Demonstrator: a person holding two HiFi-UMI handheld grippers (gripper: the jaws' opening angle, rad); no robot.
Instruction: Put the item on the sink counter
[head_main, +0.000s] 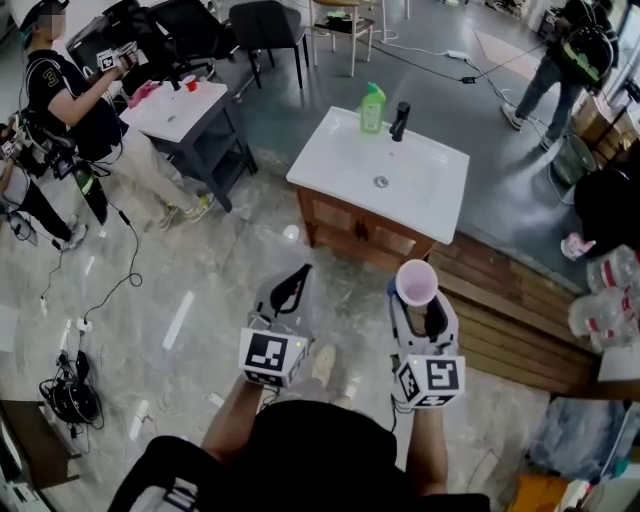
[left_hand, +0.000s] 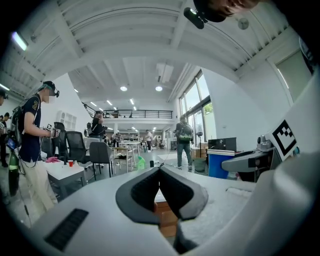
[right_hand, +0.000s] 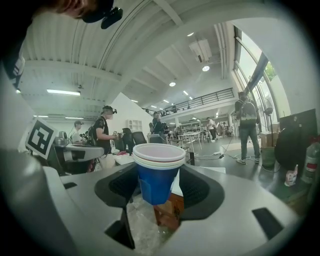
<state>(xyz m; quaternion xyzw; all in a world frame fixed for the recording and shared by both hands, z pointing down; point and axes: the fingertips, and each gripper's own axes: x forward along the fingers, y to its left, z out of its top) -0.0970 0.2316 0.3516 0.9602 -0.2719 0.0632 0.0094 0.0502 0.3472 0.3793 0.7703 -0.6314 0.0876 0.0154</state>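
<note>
Right claw (head_main: 424, 312) — cup stack (right_hand: 157, 172) between jaws

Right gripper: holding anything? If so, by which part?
A stack of nested plastic cups, blue outside, upright; clamped on its side walls, below the rims.

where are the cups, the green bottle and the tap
cups (right_hand: 156, 182): right gripper view, blue side wall of the outer cup
green bottle (head_main: 372, 112): head view, middle of its body
tap (head_main: 400, 121): head view, its black upright stem
</note>
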